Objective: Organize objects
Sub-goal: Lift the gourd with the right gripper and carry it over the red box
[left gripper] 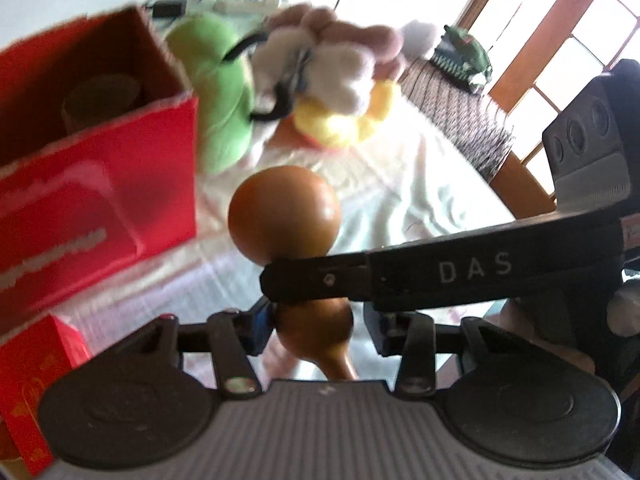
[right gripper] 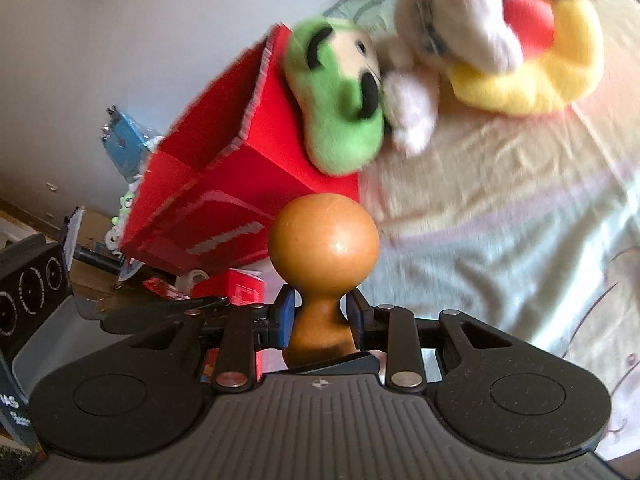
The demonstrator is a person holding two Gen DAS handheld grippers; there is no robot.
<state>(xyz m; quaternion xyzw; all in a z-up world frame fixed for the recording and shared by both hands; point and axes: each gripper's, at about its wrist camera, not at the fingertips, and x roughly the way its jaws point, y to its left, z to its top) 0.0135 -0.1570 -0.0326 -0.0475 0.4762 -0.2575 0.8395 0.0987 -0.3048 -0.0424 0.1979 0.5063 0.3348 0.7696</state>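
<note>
A brown wooden gourd (left gripper: 284,212) (right gripper: 324,236) is held upright above the cloth-covered table (right gripper: 500,240). My right gripper (right gripper: 320,312) is shut on its narrow waist. In the left wrist view one of that gripper's black fingers (left gripper: 440,276) crosses in front of the gourd. My left gripper (left gripper: 316,328) sits lower down, with its pads against the sides of the gourd's lower bulb. An open red box (left gripper: 100,184) (right gripper: 240,152) stands just left of the gourd, with a dark cylinder (left gripper: 100,96) inside it.
A green plush (left gripper: 216,92) (right gripper: 336,112) leans on the red box, beside a white and yellow plush (left gripper: 332,80) (right gripper: 480,40). A toy tank (left gripper: 464,56) sits on a woven mat at the far right. A small red box (left gripper: 32,380) is at the near left, with clutter beyond the table's left edge.
</note>
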